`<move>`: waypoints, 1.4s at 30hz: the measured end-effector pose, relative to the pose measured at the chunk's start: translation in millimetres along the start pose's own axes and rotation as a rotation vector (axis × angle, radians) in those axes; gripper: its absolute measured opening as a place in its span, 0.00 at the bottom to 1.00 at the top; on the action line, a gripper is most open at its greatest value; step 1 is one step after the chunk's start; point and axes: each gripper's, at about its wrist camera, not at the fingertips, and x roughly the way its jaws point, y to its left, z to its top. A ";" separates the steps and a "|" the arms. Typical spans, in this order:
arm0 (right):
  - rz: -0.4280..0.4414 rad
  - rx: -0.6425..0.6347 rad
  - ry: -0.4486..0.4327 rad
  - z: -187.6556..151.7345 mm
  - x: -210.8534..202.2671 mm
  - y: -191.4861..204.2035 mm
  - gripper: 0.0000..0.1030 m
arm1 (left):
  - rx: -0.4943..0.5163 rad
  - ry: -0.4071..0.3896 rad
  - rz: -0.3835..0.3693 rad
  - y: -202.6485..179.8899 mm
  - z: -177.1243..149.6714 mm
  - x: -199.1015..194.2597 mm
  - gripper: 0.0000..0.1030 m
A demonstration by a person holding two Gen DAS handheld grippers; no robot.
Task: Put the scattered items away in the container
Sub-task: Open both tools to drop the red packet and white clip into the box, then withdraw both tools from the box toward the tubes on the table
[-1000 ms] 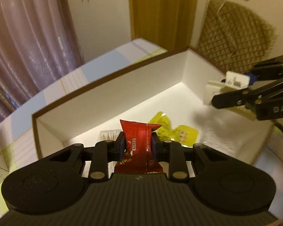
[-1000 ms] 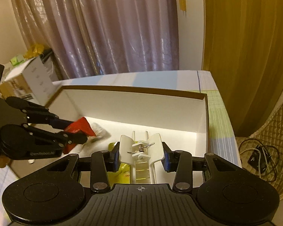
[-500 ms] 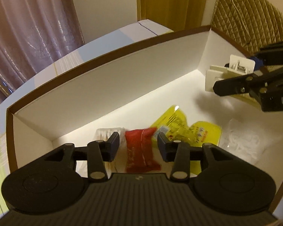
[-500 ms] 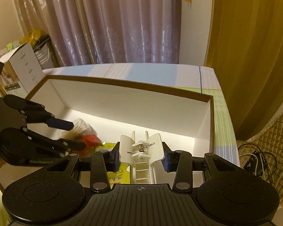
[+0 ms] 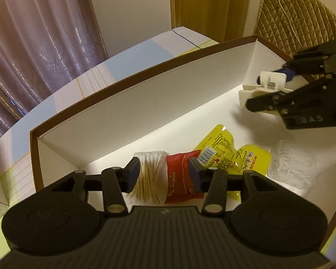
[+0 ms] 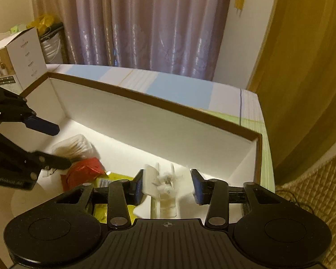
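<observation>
Hand-held gripper on my left (image 5: 163,174) now gapes, red packet (image 5: 181,174) dropped in the box (image 5: 145,94). My right hand-held gripper (image 6: 168,187) has just spread too, releasing the white clip (image 6: 165,179); both items are tidied.

I see a white box (image 5: 145,94) with a brown rim, a red sachet (image 5: 179,174), a yellow packet (image 5: 224,148), a white clip (image 6: 165,181), black tongs with blue pads (image 6: 42,125), and mauve curtains (image 6: 145,22).

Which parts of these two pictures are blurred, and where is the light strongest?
Right wrist view: the white clip between the open fingers of the right gripper is smeared by motion; box floor glows brightest along its far wall. Left wrist view: sharp red packet; fisheye bends the box rim.
</observation>
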 end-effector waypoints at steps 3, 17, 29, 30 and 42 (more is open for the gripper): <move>0.019 -0.023 -0.054 -0.6 -9.4 2.1 0.99 | 0.001 0.004 0.006 0.1 -2.1 -0.3 0.50; 0.090 -0.007 0.191 -21.8 -39.3 9.0 0.99 | -0.007 0.071 0.019 -2.6 -17.0 -18.7 0.72; 0.038 0.093 0.186 -27.2 -64.0 22.4 0.99 | -0.030 0.068 0.043 -16.4 -19.7 -53.3 0.85; 0.033 0.094 0.187 -28.4 -66.0 23.4 0.99 | -0.035 0.067 0.043 -17.1 -20.3 -56.0 0.85; 0.011 0.103 0.160 -36.2 -96.2 37.6 0.99 | -0.061 0.041 0.083 -28.7 -28.7 -93.5 0.86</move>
